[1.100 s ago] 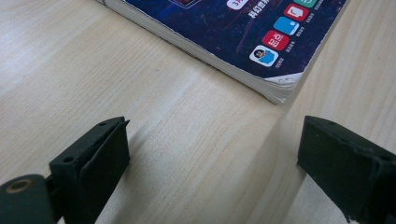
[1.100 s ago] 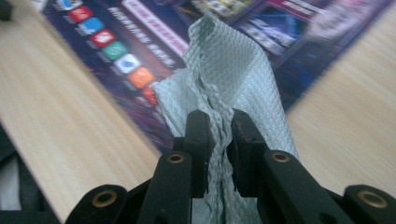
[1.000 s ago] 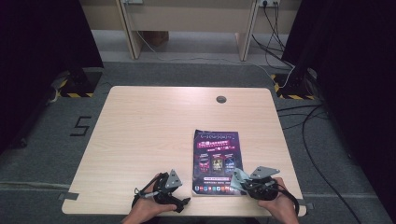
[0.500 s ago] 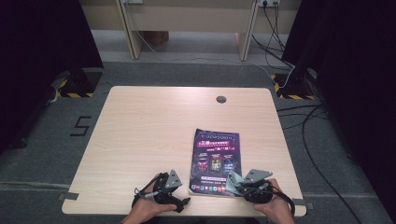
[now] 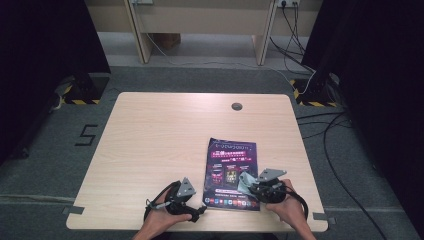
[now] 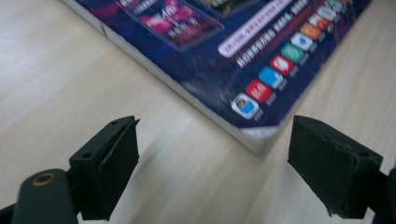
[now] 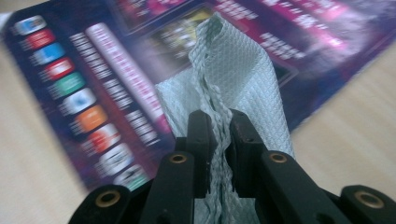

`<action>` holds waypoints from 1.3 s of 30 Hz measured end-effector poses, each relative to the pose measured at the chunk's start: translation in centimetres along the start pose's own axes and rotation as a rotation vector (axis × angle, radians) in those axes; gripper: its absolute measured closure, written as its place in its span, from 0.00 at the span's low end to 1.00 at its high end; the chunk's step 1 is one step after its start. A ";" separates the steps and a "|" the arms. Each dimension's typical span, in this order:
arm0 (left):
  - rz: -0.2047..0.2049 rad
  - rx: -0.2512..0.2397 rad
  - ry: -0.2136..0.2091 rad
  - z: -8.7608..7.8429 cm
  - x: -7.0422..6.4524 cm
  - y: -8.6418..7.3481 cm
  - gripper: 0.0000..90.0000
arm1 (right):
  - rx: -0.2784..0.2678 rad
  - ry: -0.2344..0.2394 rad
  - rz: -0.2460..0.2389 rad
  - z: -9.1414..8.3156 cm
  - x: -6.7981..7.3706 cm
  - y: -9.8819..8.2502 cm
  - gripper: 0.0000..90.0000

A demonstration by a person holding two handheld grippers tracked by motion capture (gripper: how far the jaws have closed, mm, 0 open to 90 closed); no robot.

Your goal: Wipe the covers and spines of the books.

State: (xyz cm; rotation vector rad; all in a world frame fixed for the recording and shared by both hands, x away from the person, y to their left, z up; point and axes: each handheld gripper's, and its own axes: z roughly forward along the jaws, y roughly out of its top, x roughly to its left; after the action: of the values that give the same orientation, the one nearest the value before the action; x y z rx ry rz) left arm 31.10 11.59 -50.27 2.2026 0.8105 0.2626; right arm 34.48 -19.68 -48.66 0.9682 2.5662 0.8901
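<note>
A dark purple booklet (image 5: 232, 160) lies flat on the wooden table (image 5: 160, 135), near the front edge. My left gripper (image 5: 198, 212) rests on the table at the booklet's near left corner. In the left gripper view, its jaws (image 6: 219, 172) stand wide apart and have just been closing a little. The booklet's corner (image 6: 254, 140) lies just ahead of the gap and touches neither pad. My right gripper (image 5: 248, 184) is over the booklet's lower right part, shut on a pale grey-green textured cloth (image 7: 238, 74). The cloth stands up from the jaws (image 7: 219, 121) above the cover (image 7: 116, 60).
A round cable hole (image 5: 237, 106) sits in the table's far edge. Cables (image 5: 325, 130) trail over the grey floor on the right. A taped "5" (image 5: 86, 135) marks the floor on the left. Desk legs (image 5: 140, 35) stand beyond the table.
My right gripper has shifted slightly leftward over the booklet's lower part with the cloth in it. The left hand has stayed in place.
</note>
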 end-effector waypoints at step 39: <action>-0.085 0.005 0.038 1.5 0.8 0.3 0.19 | -0.028 -0.237 0.180 7.1 -8.1 7.8 0.89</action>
State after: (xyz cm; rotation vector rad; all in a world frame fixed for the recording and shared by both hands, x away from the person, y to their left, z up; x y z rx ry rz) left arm 32.47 11.04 -51.13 2.1672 0.9244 0.2613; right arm 47.52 -17.29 -49.15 1.2314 2.2911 0.7987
